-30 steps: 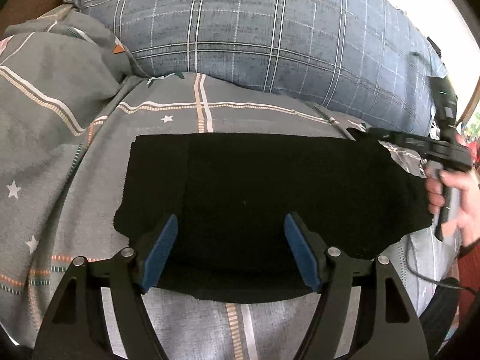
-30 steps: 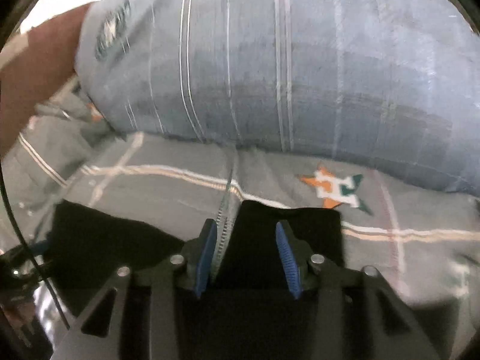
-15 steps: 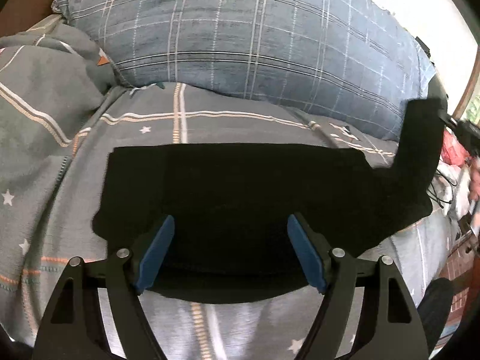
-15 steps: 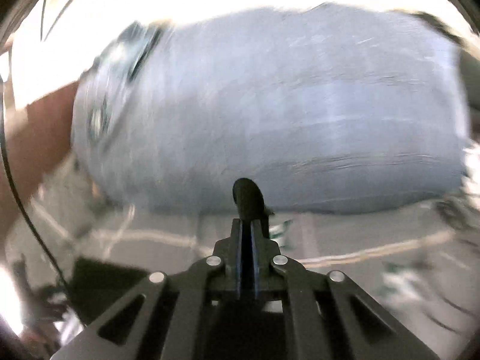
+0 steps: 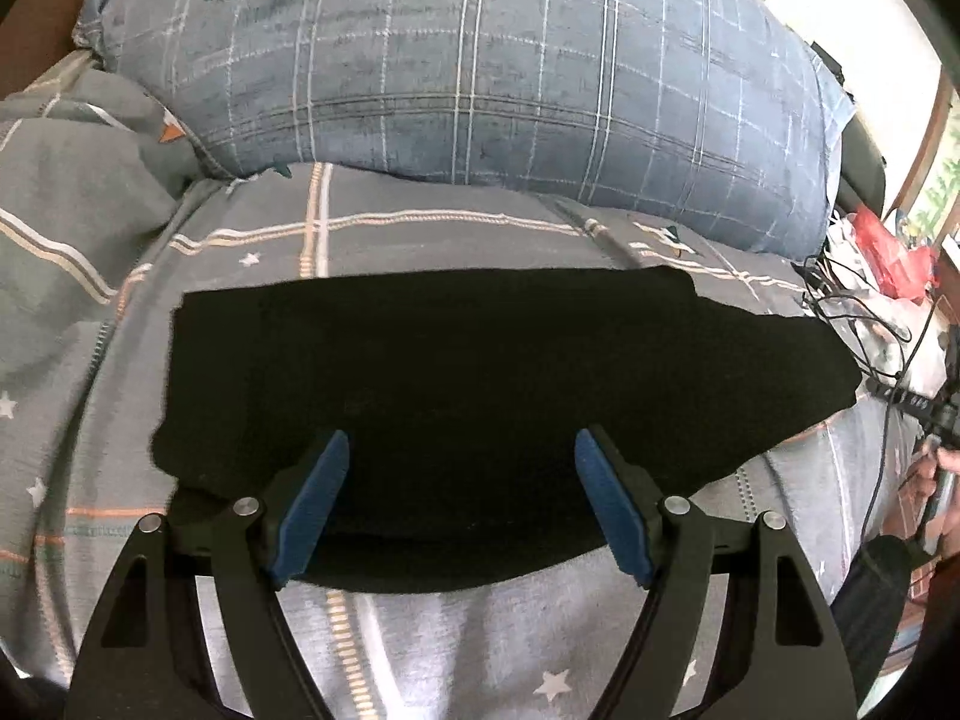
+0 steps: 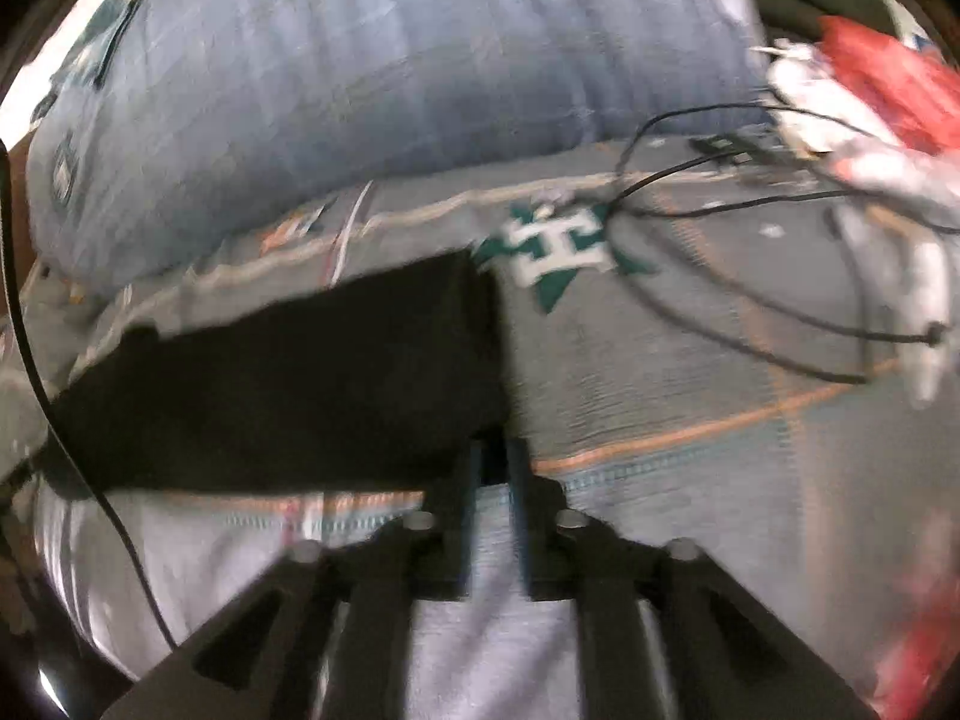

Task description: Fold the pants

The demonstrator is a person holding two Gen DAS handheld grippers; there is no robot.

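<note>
The black pants (image 5: 468, 384) lie folded flat across the grey striped bedcover (image 5: 420, 228). My left gripper (image 5: 462, 474) is open, its blue pads spread wide over the near edge of the pants, holding nothing. In the blurred right wrist view the pants (image 6: 288, 384) stretch to the left. My right gripper (image 6: 493, 456) has its jaws close together at the pants' near right corner; whether cloth is pinched between them is unclear. The right hand and its gripper handle (image 5: 939, 450) show at the far right of the left wrist view.
A large blue checked pillow (image 5: 480, 60) lies behind the pants. A rumpled grey quilt (image 5: 66, 192) is at the left. Black cables (image 6: 720, 276), red and white bags (image 6: 882, 84) and clutter sit at the bed's right side.
My right gripper shut on the pants' right end, lifted it, then brought it down to the bed. The pants' right end now lies flat. My left gripper stayed open in place.
</note>
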